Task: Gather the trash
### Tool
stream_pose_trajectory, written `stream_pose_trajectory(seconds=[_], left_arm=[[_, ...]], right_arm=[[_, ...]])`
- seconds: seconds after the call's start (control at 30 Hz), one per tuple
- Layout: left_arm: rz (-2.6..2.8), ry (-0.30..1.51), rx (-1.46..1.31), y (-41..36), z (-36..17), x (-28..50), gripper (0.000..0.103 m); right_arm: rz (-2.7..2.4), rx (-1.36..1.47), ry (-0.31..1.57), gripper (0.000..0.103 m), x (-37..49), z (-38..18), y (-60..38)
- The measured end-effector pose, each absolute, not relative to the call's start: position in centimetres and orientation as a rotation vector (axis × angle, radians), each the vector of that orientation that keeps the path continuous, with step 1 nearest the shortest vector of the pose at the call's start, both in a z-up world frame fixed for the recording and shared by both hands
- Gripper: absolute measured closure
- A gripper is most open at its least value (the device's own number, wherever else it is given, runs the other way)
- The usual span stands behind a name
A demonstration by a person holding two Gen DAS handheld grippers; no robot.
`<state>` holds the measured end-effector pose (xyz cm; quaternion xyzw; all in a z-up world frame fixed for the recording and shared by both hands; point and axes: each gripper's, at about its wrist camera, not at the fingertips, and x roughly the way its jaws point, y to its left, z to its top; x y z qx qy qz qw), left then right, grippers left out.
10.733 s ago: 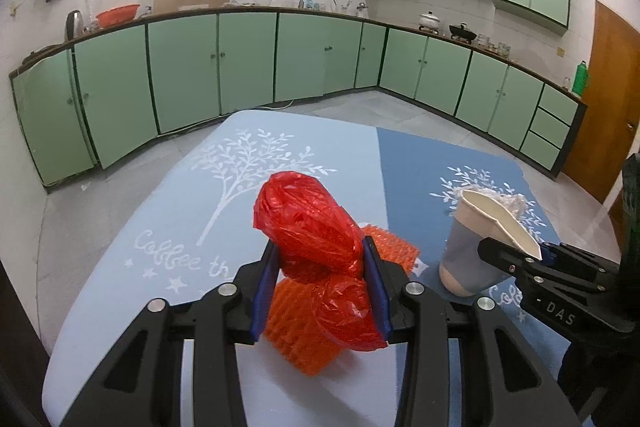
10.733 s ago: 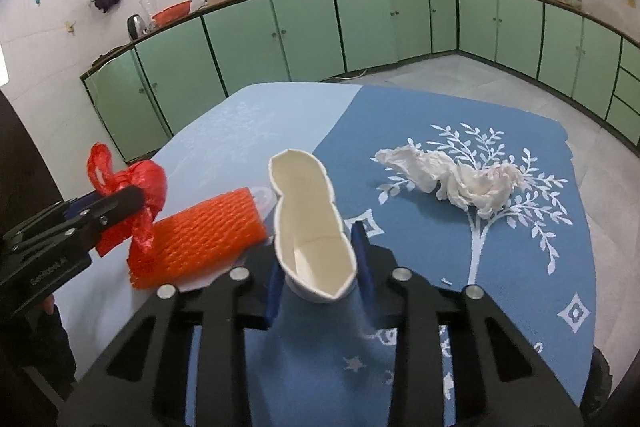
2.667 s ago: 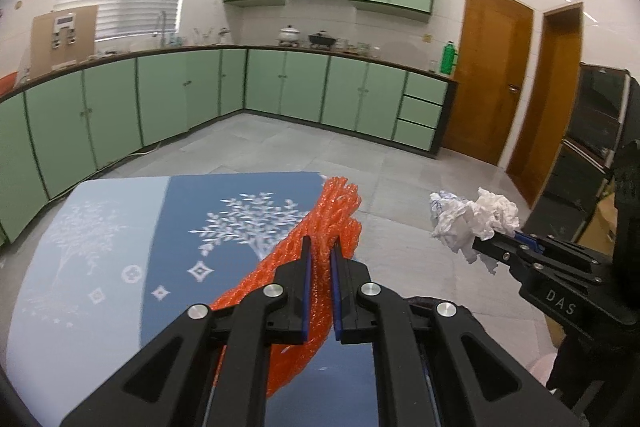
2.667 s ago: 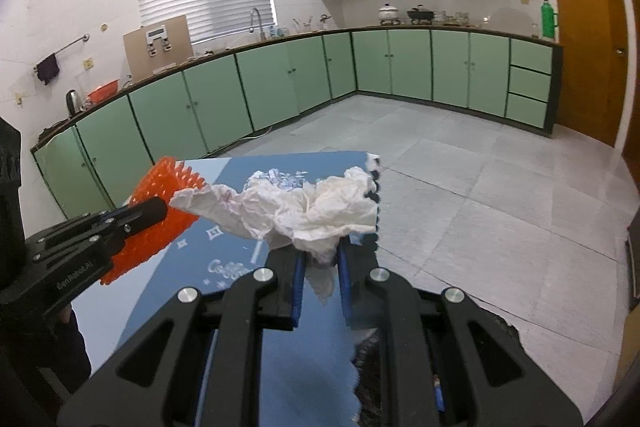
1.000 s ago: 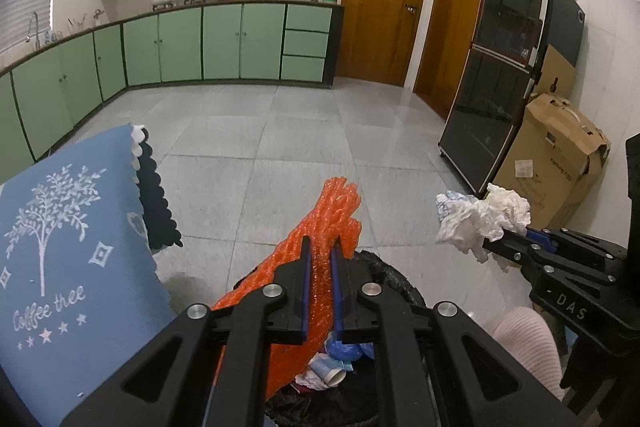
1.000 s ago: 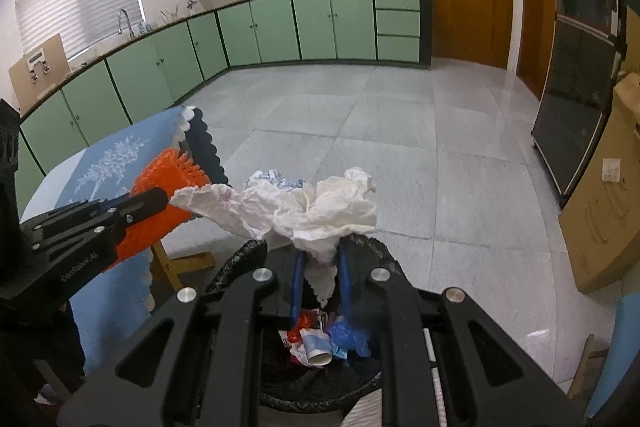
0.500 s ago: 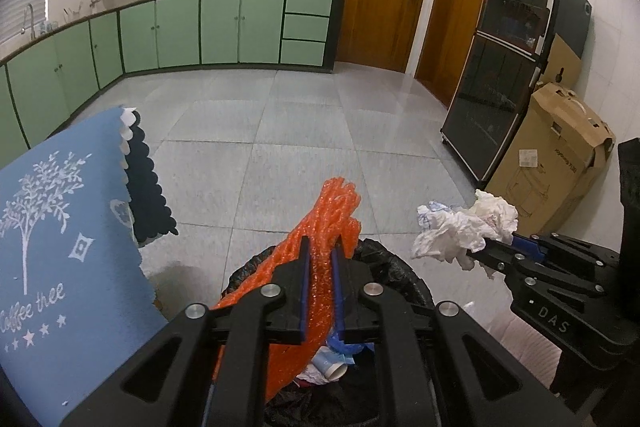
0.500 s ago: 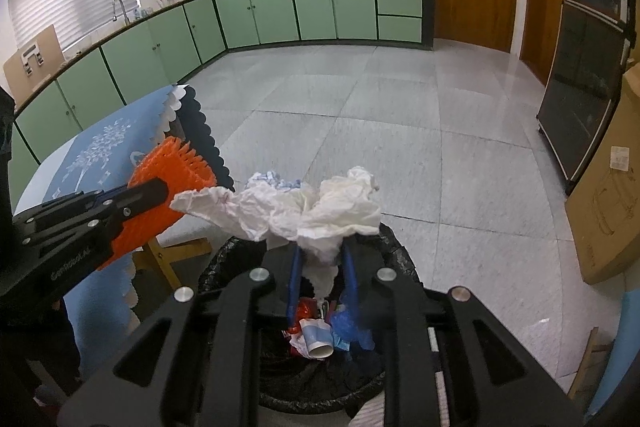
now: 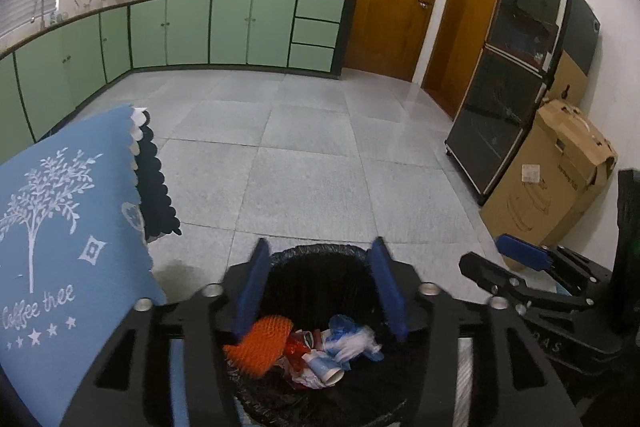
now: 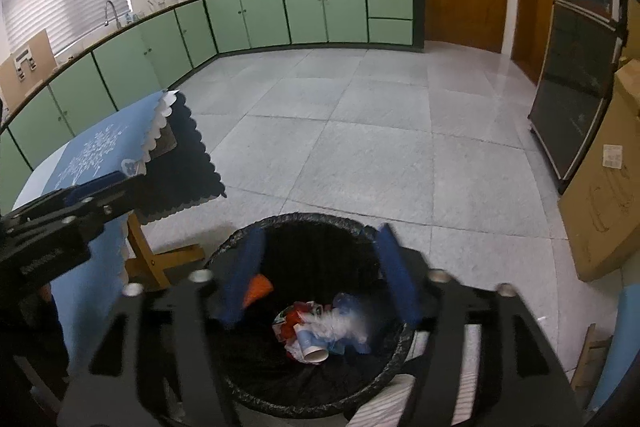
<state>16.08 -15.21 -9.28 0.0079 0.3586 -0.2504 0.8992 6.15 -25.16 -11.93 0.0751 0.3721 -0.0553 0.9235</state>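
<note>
1. I hold my left gripper [image 9: 320, 291] over the black trash bin [image 9: 316, 251]. Its fingers are spread wide and hold nothing.
2. My right gripper [image 10: 320, 271] is spread wide and empty too.
3. The orange foam net [image 9: 260, 347], a paper cup [image 10: 314, 349] and crumpled tissue [image 10: 344, 327] lie inside the bin.

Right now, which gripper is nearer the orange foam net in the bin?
Left. The left gripper hangs open directly above the orange foam net; the right gripper, also open, hangs farther right, over the crumpled tissue.
</note>
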Motion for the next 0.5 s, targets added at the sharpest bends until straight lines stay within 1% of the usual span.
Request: stream_pose_trajectory(seconds=[0.03,0.07,0.1,0.13,0.2,0.27,0.3,0.37,0.43,0.5], left_arm=[[-0.516,0.735,0.007,-14.9,-8.9,16.0,0.042],[-0.513,0.73,0.005,-14.6,-8.6,16.0,0.039],[-0.51,0.724,0.005,-14.4,-8.3,16.0,0.036],[-0.502,0.713,0.005,-14.0,-7.9,15.9,0.033],[-0.491,0.702,0.0,-13.4,-7.4,15.8,0.03],[-0.479,0.689,-0.015,-12.5,-6.7,15.6,0.022],[-0.472,0.681,-0.02,-12.2,-6.3,15.5,0.02],[-0.453,0.662,-0.018,-11.3,-5.5,15.0,0.014],[-0.436,0.649,-0.015,-10.7,-4.9,14.5,0.01],[-0.43,0.644,-0.02,-10.0,-4.4,14.0,0.008]], right_arm=[[-0.12,0.153,0.758,0.019,6.1,-11.7,-25.2],[-0.13,0.155,0.75,0.014,5.9,-11.5,-25.1],[-0.132,0.158,0.741,0.012,5.8,-11.1,-25.1],[-0.129,0.16,0.736,0.012,5.7,-10.9,-25.0],[-0.121,0.163,0.731,0.011,5.6,-10.4,-24.8],[-0.11,0.164,0.724,0.011,5.4,-9.8,-24.5],[-0.103,0.165,0.719,0.01,5.4,-9.5,-24.3],[-0.086,0.165,0.706,0.008,5.1,-8.7,-24.0],[-0.069,0.169,0.692,0.006,4.8,-7.8,-23.6],[-0.056,0.175,0.685,0.006,4.6,-7.1,-23.3]])
